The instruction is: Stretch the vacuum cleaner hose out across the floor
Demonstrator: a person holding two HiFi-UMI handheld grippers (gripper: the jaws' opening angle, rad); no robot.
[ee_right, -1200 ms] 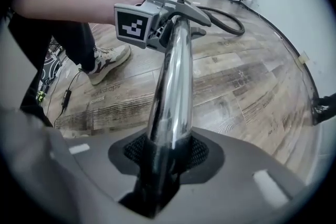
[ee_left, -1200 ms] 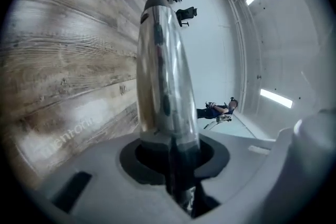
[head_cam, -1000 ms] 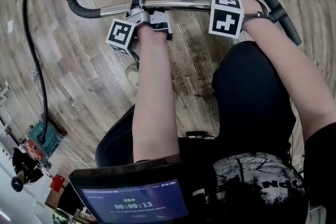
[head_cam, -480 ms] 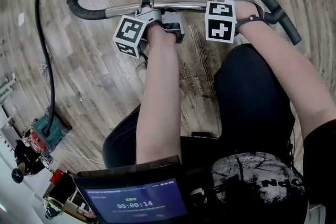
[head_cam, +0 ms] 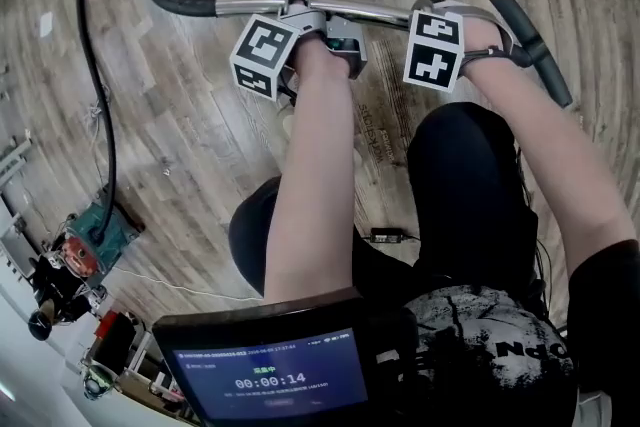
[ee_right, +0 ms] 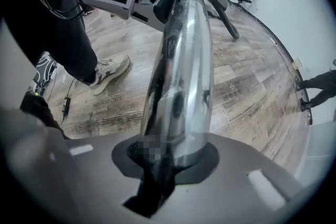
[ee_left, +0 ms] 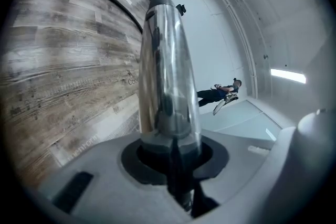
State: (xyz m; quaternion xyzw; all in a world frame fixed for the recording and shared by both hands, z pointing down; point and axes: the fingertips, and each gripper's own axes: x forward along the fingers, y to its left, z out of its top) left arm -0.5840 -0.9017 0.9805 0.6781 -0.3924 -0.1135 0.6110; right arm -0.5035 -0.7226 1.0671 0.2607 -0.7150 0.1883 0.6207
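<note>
Across top of head view: black vacuum hose (head_cam: 172, 1) curves up and away from left end of chrome wand (head_cam: 385, 12). Left gripper (head_cam: 297, 5) jaws pinch wand near mid-length. Right gripper (head_cam: 450, 10) jaws, just closing, clamp wand beside black handle (head_cam: 530, 45). Plank floor (head_cam: 180, 145) below carries printed lettering, too small to read. Tablet (head_cam: 270, 370) timer reads 00:00:14.
</note>
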